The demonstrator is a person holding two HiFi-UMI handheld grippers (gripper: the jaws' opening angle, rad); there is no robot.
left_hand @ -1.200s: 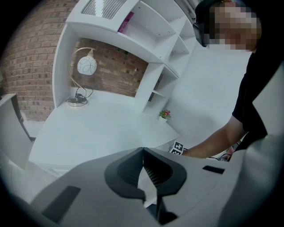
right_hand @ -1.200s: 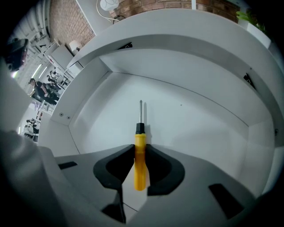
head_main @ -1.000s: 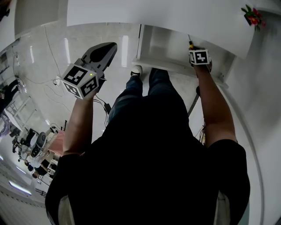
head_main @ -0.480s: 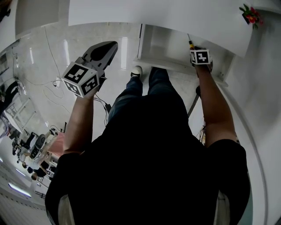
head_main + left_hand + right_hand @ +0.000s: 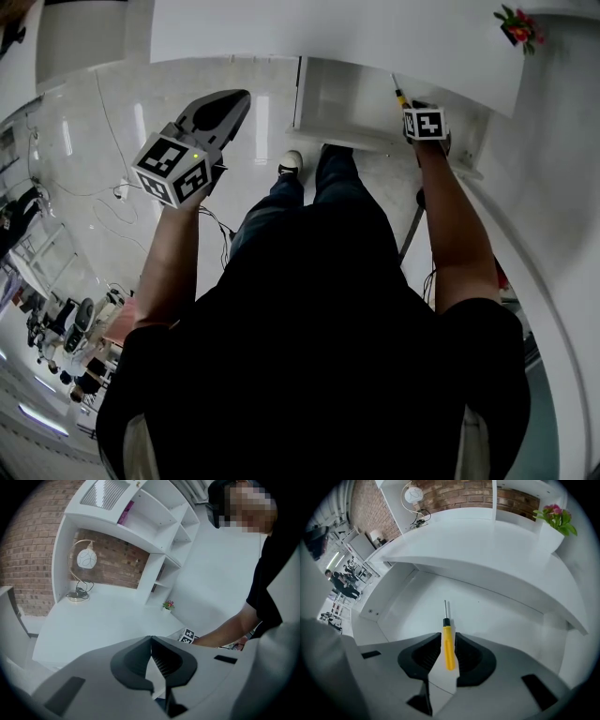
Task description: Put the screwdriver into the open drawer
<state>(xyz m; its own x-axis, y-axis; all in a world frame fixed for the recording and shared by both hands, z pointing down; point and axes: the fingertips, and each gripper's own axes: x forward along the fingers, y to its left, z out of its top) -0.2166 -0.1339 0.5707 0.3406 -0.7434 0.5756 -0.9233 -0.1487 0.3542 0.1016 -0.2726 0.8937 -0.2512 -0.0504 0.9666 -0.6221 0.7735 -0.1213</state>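
Note:
A yellow-handled screwdriver (image 5: 448, 645) with a thin metal shaft sits between the jaws of my right gripper (image 5: 448, 639), which is shut on its handle. The shaft points forward over the white inside of the open drawer (image 5: 501, 620). In the head view the right gripper (image 5: 412, 105) hangs over the right part of the drawer (image 5: 342, 98), under the desk's edge, and the screwdriver (image 5: 400, 97) pokes out ahead of it. My left gripper (image 5: 242, 97) is held over the floor to the drawer's left, shut and empty, and the left gripper (image 5: 151, 638) shows its tips touching.
A white curved desk top (image 5: 487, 536) overhangs the drawer, with a potted flower (image 5: 553, 520) at its right end and a globe lamp (image 5: 84, 562) further back. Cables (image 5: 220, 225) lie on the shiny floor beside the person's shoe (image 5: 292, 161).
The right gripper has edged slightly further over the drawer with the screwdriver in it. The left gripper has hardly moved.

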